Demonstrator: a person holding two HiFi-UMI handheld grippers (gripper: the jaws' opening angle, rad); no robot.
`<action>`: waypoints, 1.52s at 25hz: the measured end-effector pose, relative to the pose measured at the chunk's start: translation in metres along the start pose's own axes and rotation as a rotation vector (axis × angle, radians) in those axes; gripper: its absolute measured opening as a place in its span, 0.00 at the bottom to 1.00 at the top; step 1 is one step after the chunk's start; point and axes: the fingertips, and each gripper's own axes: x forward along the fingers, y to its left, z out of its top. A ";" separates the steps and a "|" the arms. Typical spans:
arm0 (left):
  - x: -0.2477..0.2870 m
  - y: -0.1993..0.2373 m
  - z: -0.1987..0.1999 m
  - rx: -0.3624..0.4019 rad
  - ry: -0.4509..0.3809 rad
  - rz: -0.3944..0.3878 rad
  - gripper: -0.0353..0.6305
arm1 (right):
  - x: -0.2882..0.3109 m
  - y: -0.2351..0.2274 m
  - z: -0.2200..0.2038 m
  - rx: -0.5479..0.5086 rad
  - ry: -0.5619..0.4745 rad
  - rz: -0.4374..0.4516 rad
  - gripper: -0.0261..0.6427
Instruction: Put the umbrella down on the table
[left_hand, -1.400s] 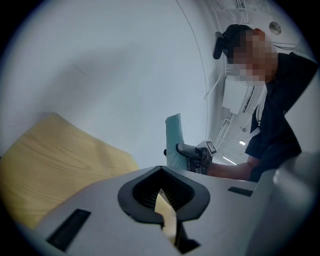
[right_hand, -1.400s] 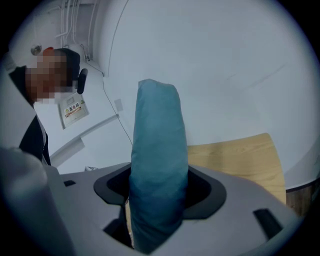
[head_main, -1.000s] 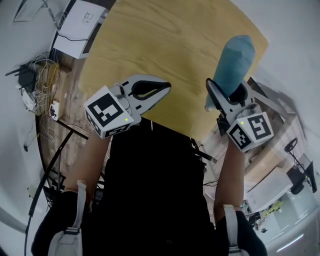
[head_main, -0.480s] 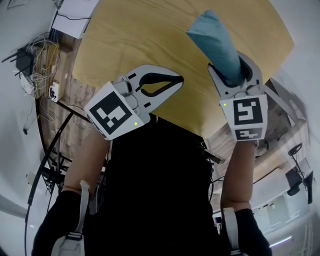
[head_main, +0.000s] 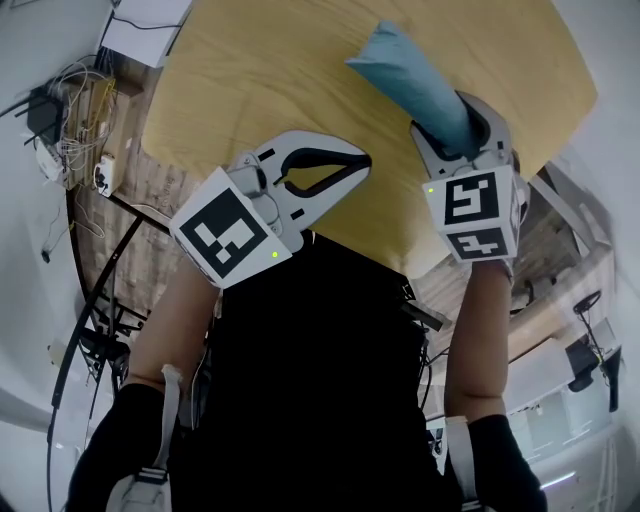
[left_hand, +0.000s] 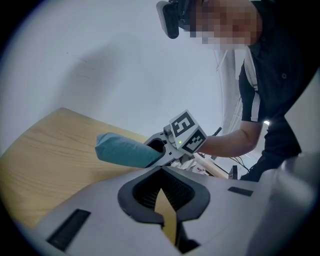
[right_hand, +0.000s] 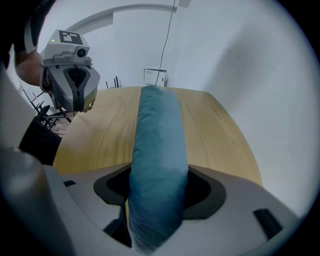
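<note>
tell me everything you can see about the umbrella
The umbrella is folded into a short, plump roll in a teal fabric sleeve that looks soft, with a rounded far end. The right gripper clamps it near one end, both jaws pressing its sides. It juts out roughly level over the wooden table, apparently not resting on it. Nothing else touches it.

The person wore a black short-sleeved top (head_main: 310, 380) with grey shoulder straps (head_main: 163, 425). The left gripper (head_main: 362, 160) and right gripper (head_main: 455, 110) had pale grey shells with black ribbed lining (left_hand: 142, 192). Each carried a cube (head_main: 228, 228) of black-and-white square markers and a small green light (head_main: 273, 255).
</note>
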 end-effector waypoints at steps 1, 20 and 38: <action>0.000 0.000 -0.001 -0.004 -0.002 -0.002 0.07 | 0.002 0.001 -0.001 -0.004 0.003 0.004 0.48; 0.000 0.000 -0.018 -0.049 0.003 0.010 0.07 | 0.016 0.005 -0.012 -0.011 0.026 0.075 0.49; -0.069 -0.029 0.039 0.024 -0.108 0.002 0.07 | -0.067 0.013 0.046 0.119 -0.189 0.017 0.51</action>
